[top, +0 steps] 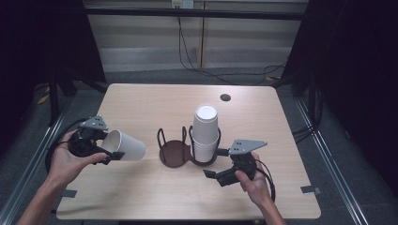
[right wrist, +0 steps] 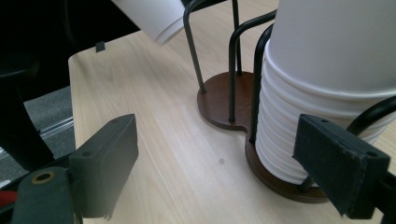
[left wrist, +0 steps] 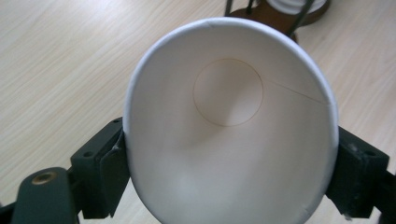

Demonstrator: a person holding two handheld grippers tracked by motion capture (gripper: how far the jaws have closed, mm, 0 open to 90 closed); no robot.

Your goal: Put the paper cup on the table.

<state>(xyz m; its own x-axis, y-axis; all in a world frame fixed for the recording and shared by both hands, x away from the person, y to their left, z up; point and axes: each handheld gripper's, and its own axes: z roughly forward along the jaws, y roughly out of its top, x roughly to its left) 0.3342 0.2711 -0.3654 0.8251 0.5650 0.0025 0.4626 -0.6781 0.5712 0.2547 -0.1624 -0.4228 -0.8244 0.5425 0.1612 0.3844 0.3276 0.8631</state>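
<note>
A white paper cup (top: 126,146) lies on its side in the air above the desk's left half, near the left edge, its rim pinched between the jaws of the left gripper (top: 112,153) and its closed base pointing toward the desk's middle. In the left gripper view the cup (left wrist: 231,135) is empty and clean, its mouth squeezed to an oval, with a faint seam down the inside wall and a round bottom disc.
</note>
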